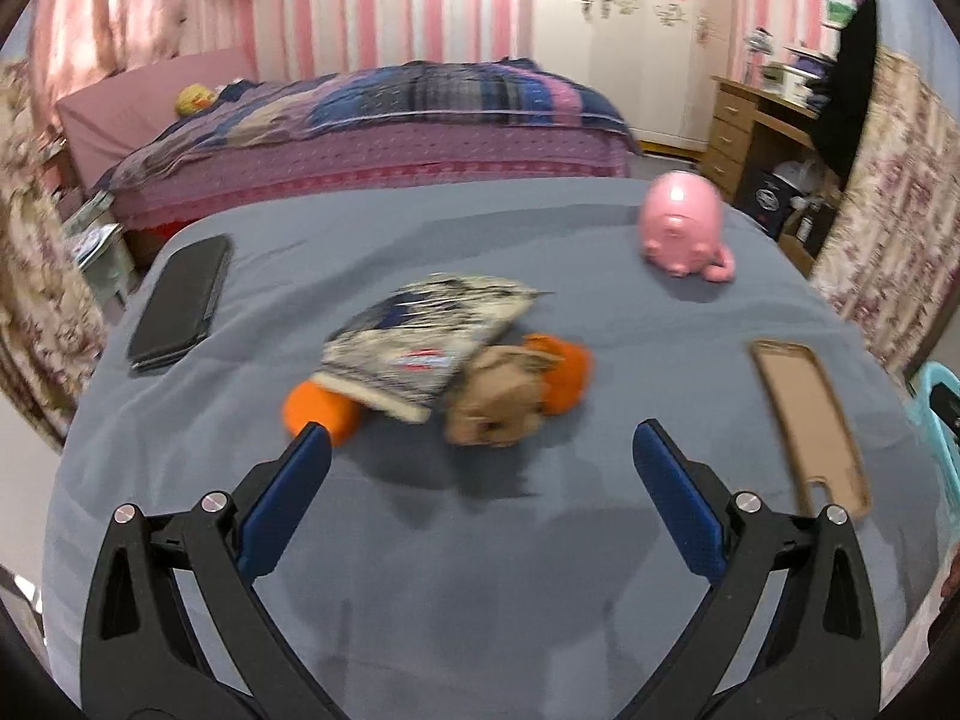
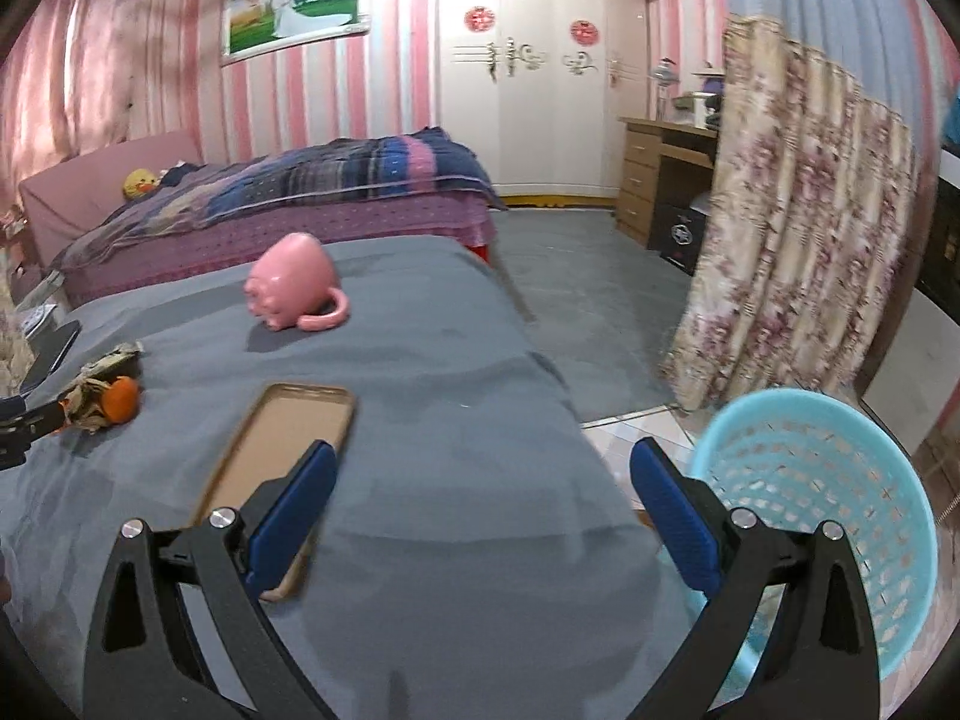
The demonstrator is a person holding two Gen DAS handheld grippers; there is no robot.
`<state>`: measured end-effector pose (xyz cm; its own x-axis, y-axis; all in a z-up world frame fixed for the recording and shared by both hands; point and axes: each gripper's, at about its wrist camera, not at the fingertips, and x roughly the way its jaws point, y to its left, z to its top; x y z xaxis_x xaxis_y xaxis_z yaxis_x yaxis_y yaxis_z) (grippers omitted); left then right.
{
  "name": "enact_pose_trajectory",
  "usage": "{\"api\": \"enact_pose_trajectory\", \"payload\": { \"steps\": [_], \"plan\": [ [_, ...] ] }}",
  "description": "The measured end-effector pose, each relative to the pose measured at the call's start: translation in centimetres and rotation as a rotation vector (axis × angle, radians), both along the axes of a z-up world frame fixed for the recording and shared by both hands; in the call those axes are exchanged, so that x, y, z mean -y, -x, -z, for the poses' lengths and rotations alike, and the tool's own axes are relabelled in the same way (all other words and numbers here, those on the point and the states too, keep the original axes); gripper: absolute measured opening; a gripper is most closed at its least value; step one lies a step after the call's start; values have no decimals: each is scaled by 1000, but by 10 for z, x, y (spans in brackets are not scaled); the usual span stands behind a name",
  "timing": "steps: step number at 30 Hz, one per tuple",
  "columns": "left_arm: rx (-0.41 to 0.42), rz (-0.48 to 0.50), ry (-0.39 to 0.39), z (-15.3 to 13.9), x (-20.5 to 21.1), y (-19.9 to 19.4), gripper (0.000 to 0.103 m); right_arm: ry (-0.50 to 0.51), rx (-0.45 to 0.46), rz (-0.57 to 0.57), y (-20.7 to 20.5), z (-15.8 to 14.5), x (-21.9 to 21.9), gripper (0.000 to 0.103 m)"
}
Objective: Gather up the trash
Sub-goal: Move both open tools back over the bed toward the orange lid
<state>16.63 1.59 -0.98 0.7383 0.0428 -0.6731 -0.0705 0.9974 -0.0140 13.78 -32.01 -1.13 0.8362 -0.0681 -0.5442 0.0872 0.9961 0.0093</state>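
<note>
Surroundings first. Your table is covered in a grey cloth. On it, in the left wrist view: a black phone at far left, a pink pig-shaped mug lying on its side at the back right, and a tan phone case face-up at right. None of these sits between your left gripper and the trash. A bed with a plaid quilt stands behind the table, and a wooden desk is by the far wall.

Trash pile: a crumpled snack wrapper, a brown paper wad and orange peel, all touching, mid-table. More peel pokes out under the wrapper's left end. The frame is motion-blurred, so fine detail is unclear.

Your left gripper is wide open, holding nothing. The pile lies just ahead of the fingertips, roughly centred between them; the left fingertip overlaps the near peel in the picture, contact unclear.

Your right gripper is also spread wide and empty, over the table's right edge. The phone case sits under its left finger. The blue mesh basket stands on the floor just right of it. From here the pile is far left.
</note>
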Motion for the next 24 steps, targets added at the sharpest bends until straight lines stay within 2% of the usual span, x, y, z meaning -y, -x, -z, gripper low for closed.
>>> {"api": "enact_pose_trajectory", "payload": {
  "steps": [7,10,17,21,24],
  "plan": [
    [-26,-73,38,9,-41,-3,97,-7,23,-58,-18,-9,-34,96],
    [-45,-69,68,12,-49,-7,97,-5,29,-92,-28,-12,-53,96],
    [-53,-80,63,17,-61,-7,97,-18,30,-147,-52,-18,-98,96],
    [-84,-101,67,26,-73,-10,97,-64,12,-156,-64,-10,-118,96],
    [-106,-123,100,32,-84,-13,97,-43,-10,-179,-68,2,-131,96]
  ]
}}
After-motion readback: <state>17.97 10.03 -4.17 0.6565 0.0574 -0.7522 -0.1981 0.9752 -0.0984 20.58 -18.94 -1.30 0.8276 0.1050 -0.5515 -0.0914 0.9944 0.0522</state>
